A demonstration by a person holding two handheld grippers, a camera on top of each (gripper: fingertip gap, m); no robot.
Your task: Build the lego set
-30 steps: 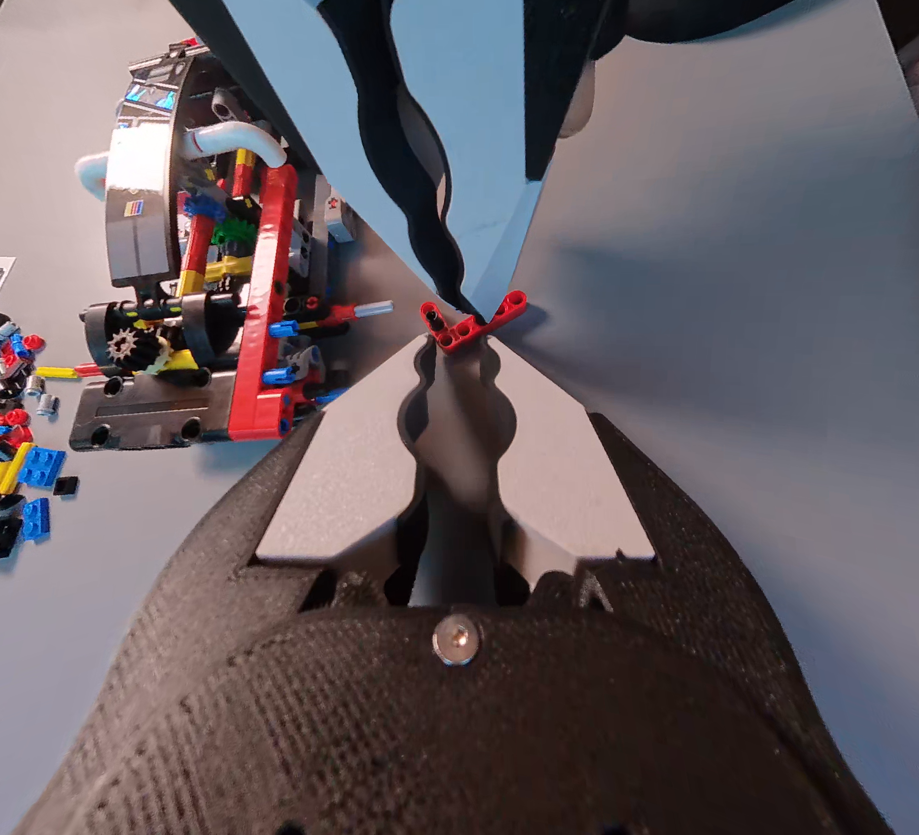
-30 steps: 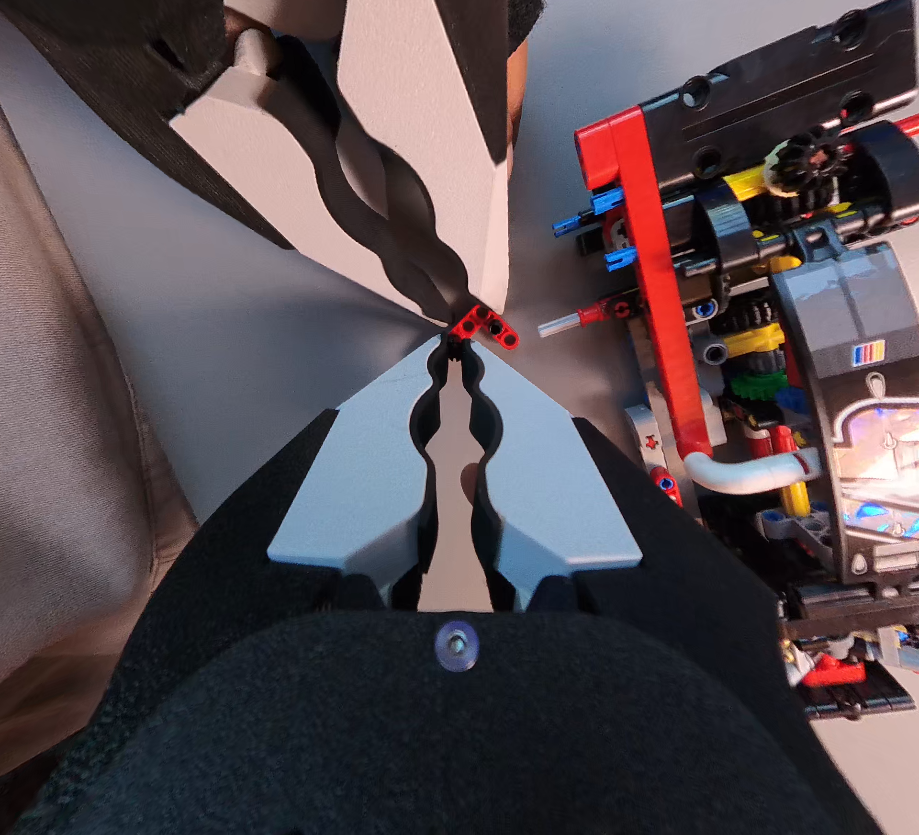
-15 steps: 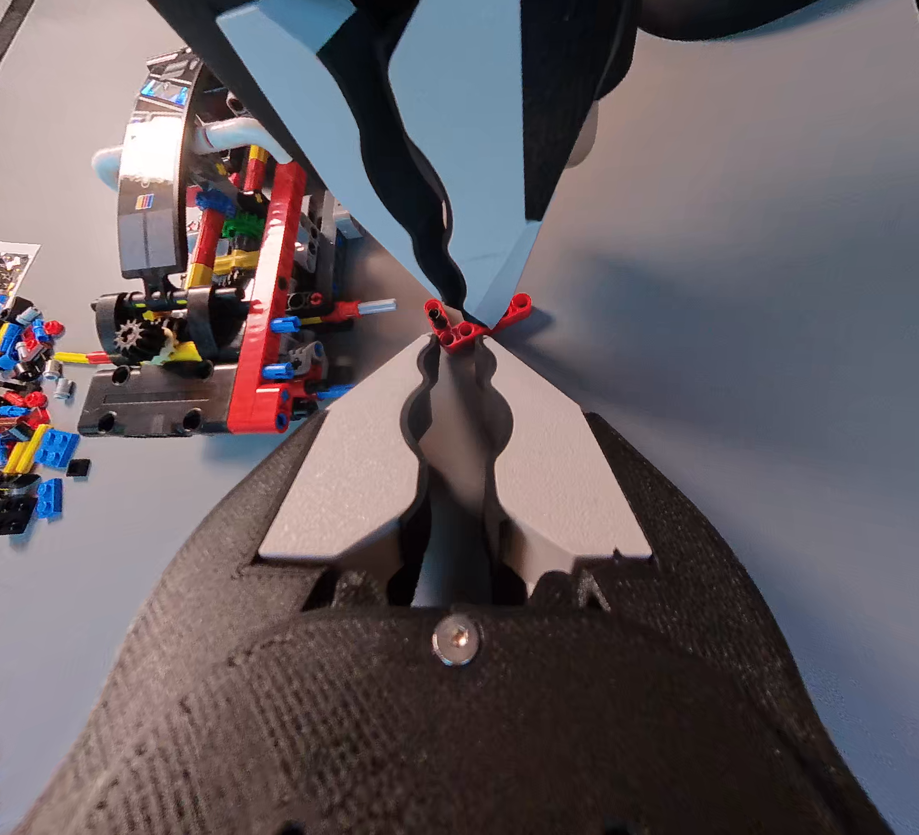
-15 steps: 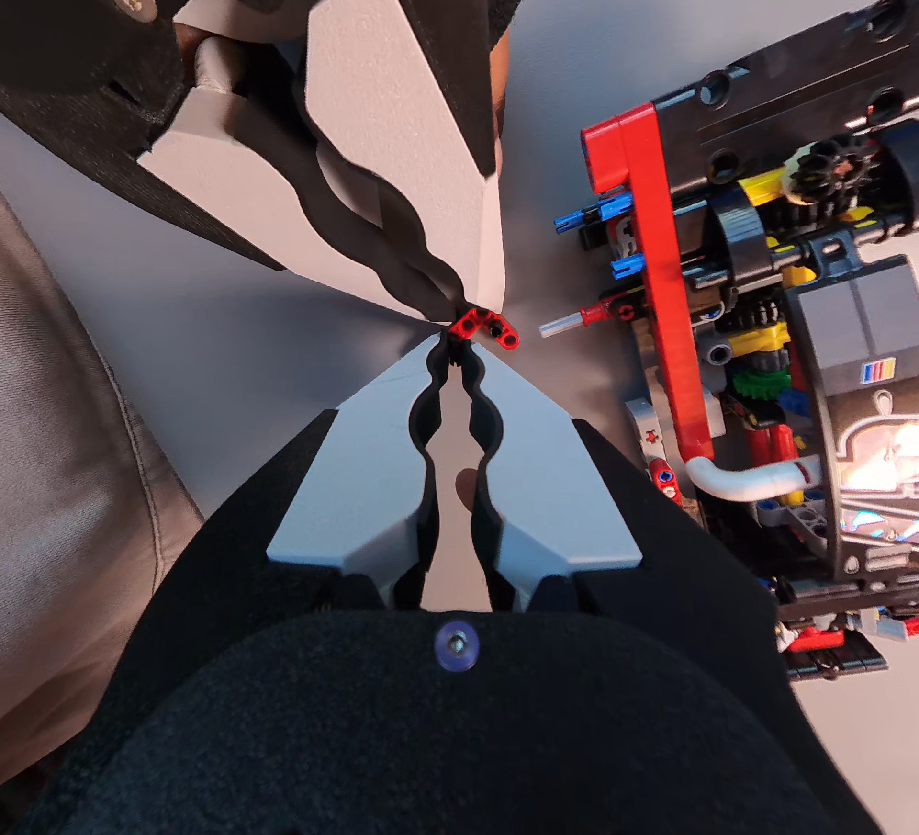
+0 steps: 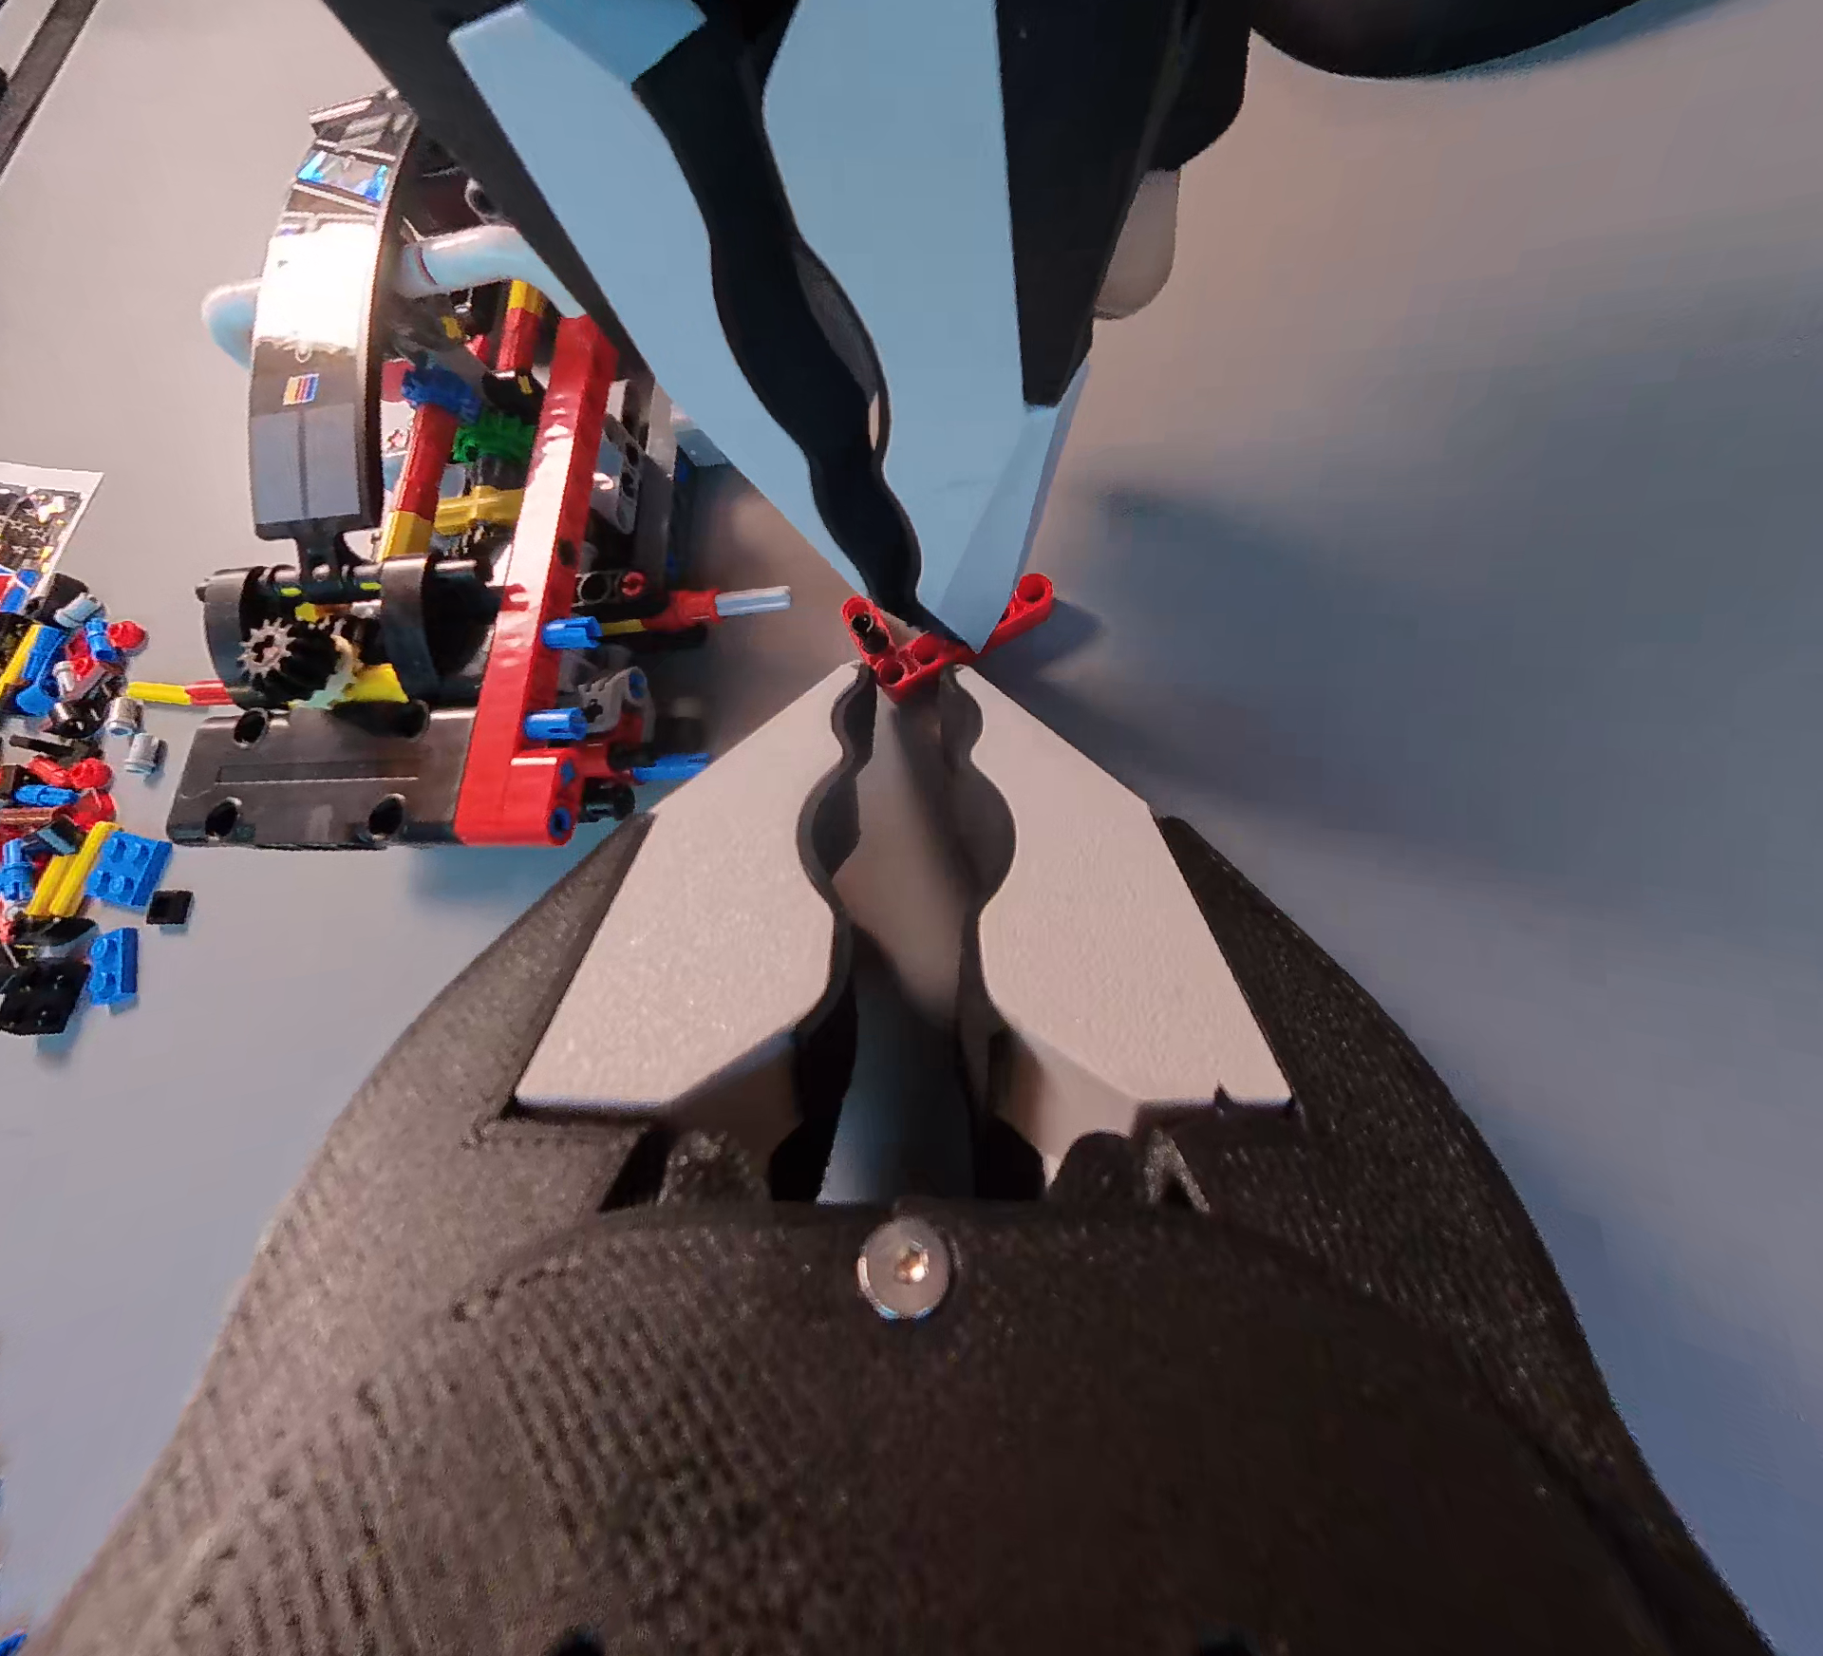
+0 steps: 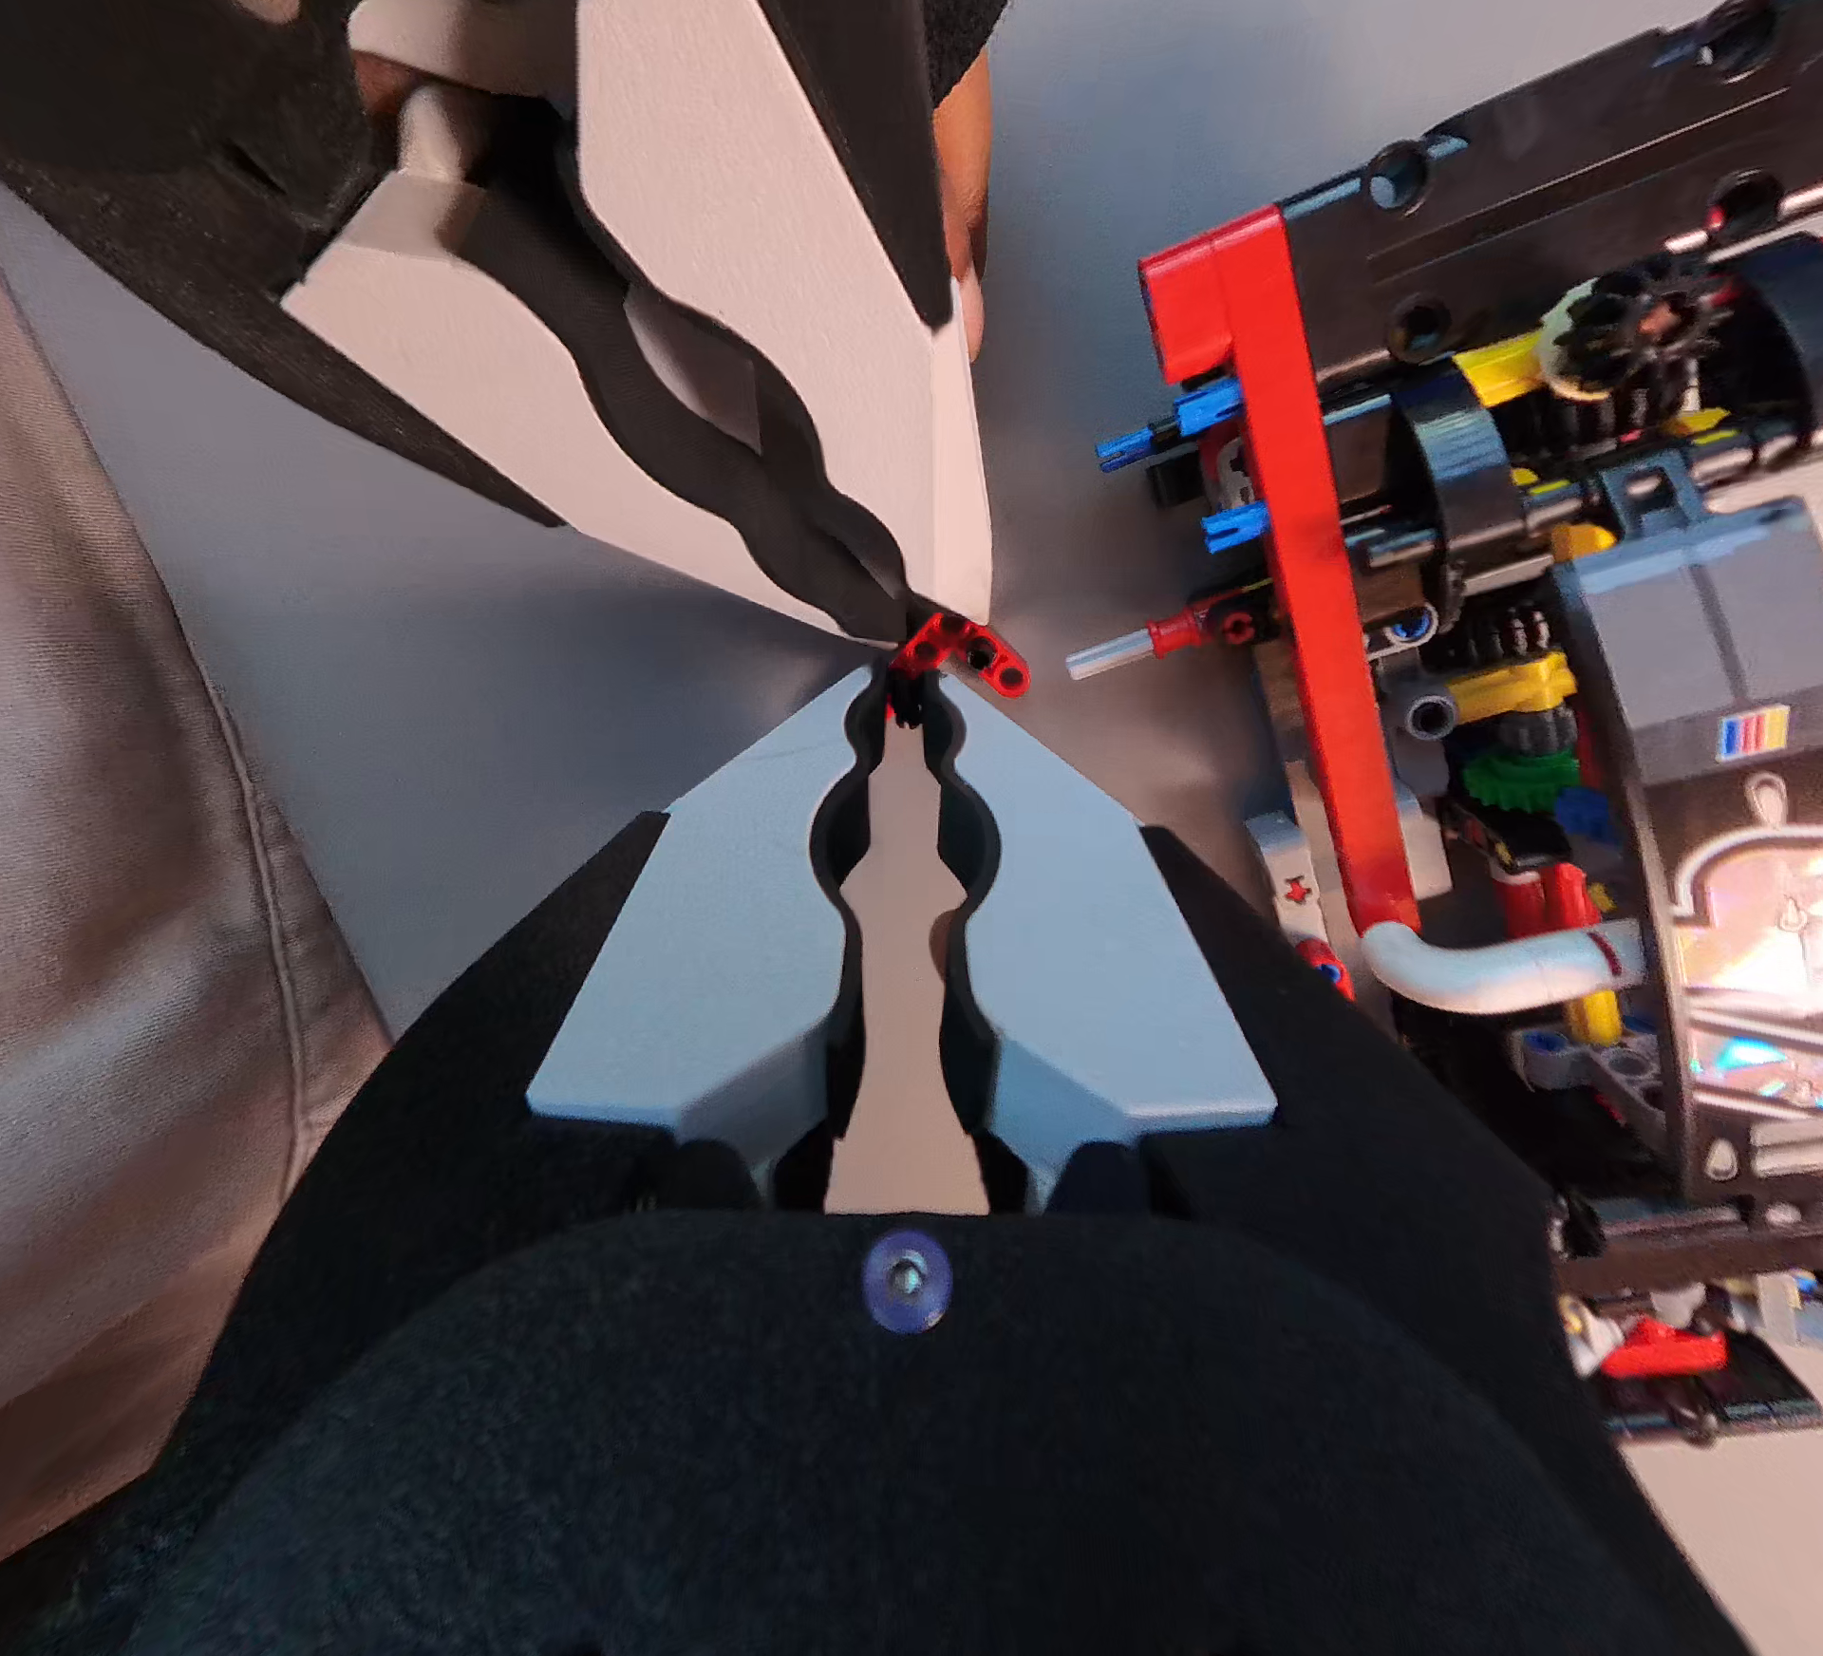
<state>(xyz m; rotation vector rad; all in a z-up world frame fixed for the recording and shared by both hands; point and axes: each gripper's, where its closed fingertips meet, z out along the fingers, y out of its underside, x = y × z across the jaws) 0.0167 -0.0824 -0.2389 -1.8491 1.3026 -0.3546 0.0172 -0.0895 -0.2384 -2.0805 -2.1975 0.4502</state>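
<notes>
The left tongs [image 5: 910, 683] and the right tongs [image 6: 903, 699] meet tip to tip above the grey bench [image 5: 1480, 622], and both are closed on the same small red angled beam [image 5: 922, 647]. In the left wrist view the left tongs grip the corner of this beam from below, while the right tongs [image 5: 947, 617] come down on it from above. A black pin [image 5: 864, 622] sits in one end hole of the beam. In the right wrist view the beam [image 6: 962, 652] sticks out to the right of the closed tips, and the left tongs [image 6: 912, 612] reach in from the upper left. The half-built lego model [image 5: 434, 583] with a long red beam [image 5: 538, 593] lies on the bench, near the tongs but not touching them. A heap of loose pieces [image 5: 59, 780] lies beyond the model, at the left edge of the left wrist view.
</notes>
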